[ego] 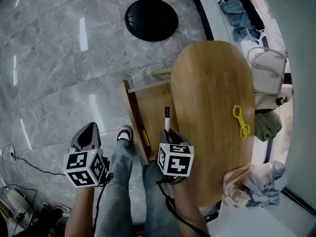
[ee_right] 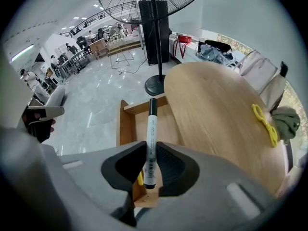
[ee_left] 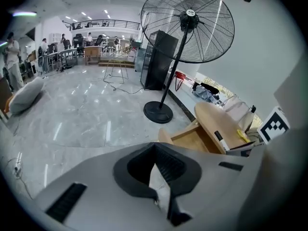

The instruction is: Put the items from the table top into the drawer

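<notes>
My right gripper is shut on a white marker with a black cap. The marker points away from me over the open wooden drawer. A yellow item lies inside the drawer by its near left wall. Yellow scissors lie on the oval wooden table top, towards its right edge. My left gripper hangs over the marble floor left of the drawer, jaws together with nothing between them.
A standing fan's round black base sits on the floor beyond the drawer. Bags and a green cloth crowd the table's right side. Crumpled plastic and cloth lie at its near end. My legs are below the grippers.
</notes>
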